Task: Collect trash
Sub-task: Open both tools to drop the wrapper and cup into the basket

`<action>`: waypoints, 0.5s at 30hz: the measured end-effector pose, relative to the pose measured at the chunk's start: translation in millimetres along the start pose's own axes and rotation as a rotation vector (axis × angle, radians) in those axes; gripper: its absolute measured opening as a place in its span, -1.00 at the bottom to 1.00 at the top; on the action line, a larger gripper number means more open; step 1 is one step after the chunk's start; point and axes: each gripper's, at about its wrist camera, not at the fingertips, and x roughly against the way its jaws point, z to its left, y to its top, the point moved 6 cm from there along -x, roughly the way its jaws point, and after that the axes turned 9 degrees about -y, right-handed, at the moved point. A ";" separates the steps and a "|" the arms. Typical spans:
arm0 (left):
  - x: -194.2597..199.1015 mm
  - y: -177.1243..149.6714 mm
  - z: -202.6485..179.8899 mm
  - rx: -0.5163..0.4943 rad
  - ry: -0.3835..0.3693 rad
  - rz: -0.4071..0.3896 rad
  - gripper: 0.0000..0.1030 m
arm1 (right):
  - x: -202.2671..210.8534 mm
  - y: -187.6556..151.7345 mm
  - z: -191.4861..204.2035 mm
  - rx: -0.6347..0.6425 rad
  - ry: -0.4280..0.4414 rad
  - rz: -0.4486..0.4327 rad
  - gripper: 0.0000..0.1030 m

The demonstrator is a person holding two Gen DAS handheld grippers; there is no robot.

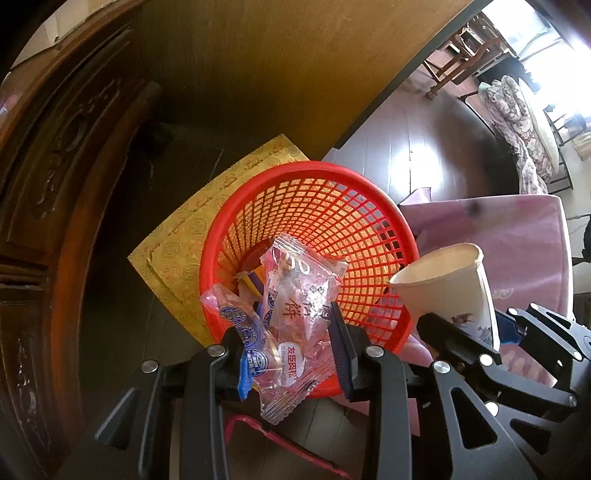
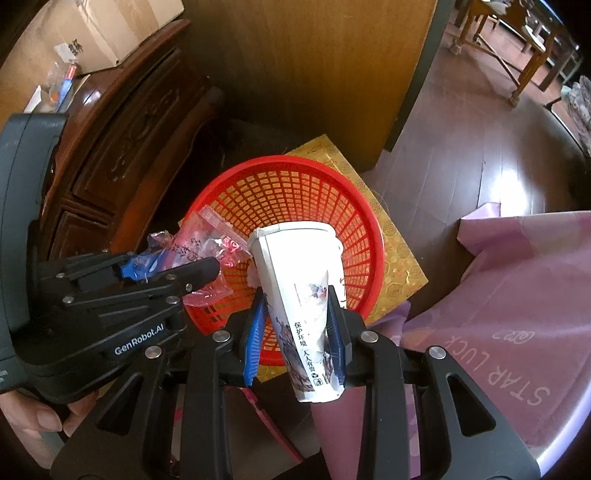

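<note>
On the far left stands a dark brown wooden cabinet (image 2: 122,147) with carved doors. A cardboard box (image 2: 92,33) sits on top of it.

Next comes the left hand-held gripper (image 1: 286,354). It points down over a red basket (image 1: 369,206) with holes in its sides. Its two fingers are clenched on clear snack wrappers (image 1: 291,306). One wrapper has red writing and one has blue round marks. The wrappers hang just above the near rim of the basket, partly over its inside. More small bits of trash (image 1: 251,280) lie at the bottom of the basket.

The basket stands on a flat yellow box (image 1: 184,251) with gold patterns. The yellow box lies on the dark wooden floor (image 1: 406,147). A big brown board (image 1: 277,74) stands behind the basket.

To the right is the right hand-held gripper (image 2: 297,328). Its blue pads (image 2: 255,328) squeeze a white paper cup (image 2: 295,288) near its bottom end. The cup is squashed a bit flat and has a picture and black writing on it. Its open top leans out over the basket, above the near rim.

A pink cloth (image 2: 517,314) with white letters lies to the right of the basket. Far back on the right stands a wooden chair (image 2: 517,40) in bright light.
</note>
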 end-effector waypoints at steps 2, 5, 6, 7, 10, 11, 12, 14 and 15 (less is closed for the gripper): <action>0.9 0.4 1.0 0.000 0.010 -0.004 -0.31 | -0.8 -0.2 2.0 0.001 0.000 0.001 -0.38; 2.0 1.2 3.6 0.006 0.017 -0.008 -0.31 | -2.4 -0.1 3.3 0.011 0.001 0.004 -0.38; 2.5 1.5 4.1 0.006 0.021 -0.010 -0.31 | -2.1 0.5 5.0 0.013 0.004 0.006 -0.38; 2.8 1.6 4.6 0.007 0.022 -0.010 -0.31 | -2.5 0.3 5.4 0.014 0.006 0.008 -0.38; 4.0 2.5 5.5 0.012 0.024 -0.012 -0.31 | -3.5 0.7 5.5 0.015 0.006 0.007 -0.38; 4.6 2.8 5.9 0.013 0.026 -0.014 -0.31 | -3.7 0.9 5.8 0.014 0.010 0.007 -0.38; 5.2 3.7 6.6 0.015 0.026 -0.014 -0.31 | -4.0 1.0 6.9 0.015 0.009 0.007 -0.38; 7.0 4.6 7.5 0.021 0.029 -0.019 -0.30 | -3.5 0.9 7.3 0.018 0.007 0.003 -0.33; 8.0 4.7 7.5 0.024 0.032 -0.023 -0.29 | -2.7 1.2 7.0 0.013 0.015 -0.003 -0.33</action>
